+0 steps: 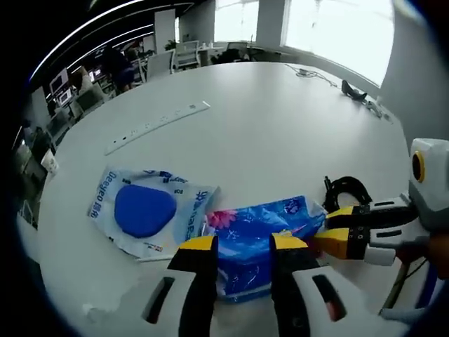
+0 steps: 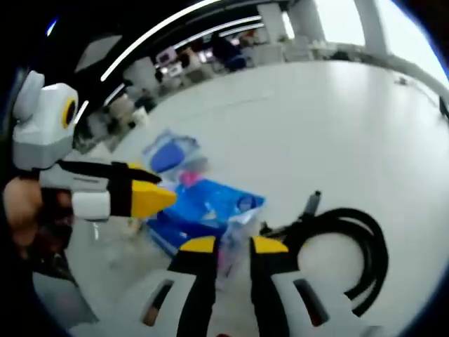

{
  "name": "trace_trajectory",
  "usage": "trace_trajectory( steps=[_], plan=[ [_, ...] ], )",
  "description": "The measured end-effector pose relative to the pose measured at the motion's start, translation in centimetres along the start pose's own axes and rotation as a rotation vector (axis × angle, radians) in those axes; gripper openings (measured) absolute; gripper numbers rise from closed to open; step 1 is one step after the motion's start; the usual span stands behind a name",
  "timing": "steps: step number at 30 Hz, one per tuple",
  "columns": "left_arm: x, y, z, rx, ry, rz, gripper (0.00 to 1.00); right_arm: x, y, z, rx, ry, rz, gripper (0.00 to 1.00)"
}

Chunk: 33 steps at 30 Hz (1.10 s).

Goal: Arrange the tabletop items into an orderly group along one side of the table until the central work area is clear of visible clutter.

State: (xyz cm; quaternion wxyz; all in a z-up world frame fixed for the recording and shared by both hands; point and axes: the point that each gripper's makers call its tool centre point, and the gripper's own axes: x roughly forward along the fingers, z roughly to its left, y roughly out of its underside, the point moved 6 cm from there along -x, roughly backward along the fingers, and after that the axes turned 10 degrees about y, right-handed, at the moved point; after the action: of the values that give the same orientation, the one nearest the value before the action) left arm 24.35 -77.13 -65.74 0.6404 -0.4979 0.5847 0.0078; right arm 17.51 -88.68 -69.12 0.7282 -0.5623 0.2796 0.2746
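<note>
A blue flowered tissue packet lies near the table's front edge. My left gripper has its jaws closed in on the packet's near end. My right gripper comes in from the right and pinches the packet's right corner. In the right gripper view the packet runs between my right gripper jaws, with its plastic edge in the narrow gap. The left gripper reaches it from the left. A white pouch with a blue oval lies flat just left of the packet. A coiled black cable rests on its right.
The round white table stretches away. A white power strip lies on its left part, and a black object with a cord sits at the far right edge. Desks, chairs and people stand beyond the table. A hand holds the left gripper.
</note>
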Motion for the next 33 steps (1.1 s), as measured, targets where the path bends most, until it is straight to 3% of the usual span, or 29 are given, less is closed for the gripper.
trace_trajectory(
  steps=[4,6,10,15,22,27,33],
  plan=[
    [0.0,0.5,0.1,-0.049,0.012,0.004,0.09,0.2,-0.2,0.2,0.009,-0.012,0.002,0.06],
    [0.0,0.7,0.1,-0.032,0.003,0.011,0.00,0.2,-0.3,0.3,0.006,-0.021,-0.004,0.01],
    [0.1,1.2,0.3,-0.072,0.012,0.012,0.00,-0.1,-0.4,0.5,0.014,-0.052,-0.015,0.00],
    [-0.7,0.8,0.6,-0.055,-0.014,-0.015,0.00,-0.7,-0.8,0.7,0.021,-0.056,-0.042,0.00],
    [-1.9,0.0,0.8,-0.031,-0.032,-0.060,0.00,-1.2,-1.5,0.6,0.016,-0.038,-0.060,0.00],
    [-3.5,-0.3,1.4,-0.067,-0.052,-0.111,0.00,-1.7,-2.8,-0.1,0.003,-0.011,-0.086,0.00],
    [-4.3,-0.1,1.9,-0.066,-0.067,-0.127,0.00,-2.0,-4.0,-0.8,0.007,0.011,-0.107,0.00]
  ],
)
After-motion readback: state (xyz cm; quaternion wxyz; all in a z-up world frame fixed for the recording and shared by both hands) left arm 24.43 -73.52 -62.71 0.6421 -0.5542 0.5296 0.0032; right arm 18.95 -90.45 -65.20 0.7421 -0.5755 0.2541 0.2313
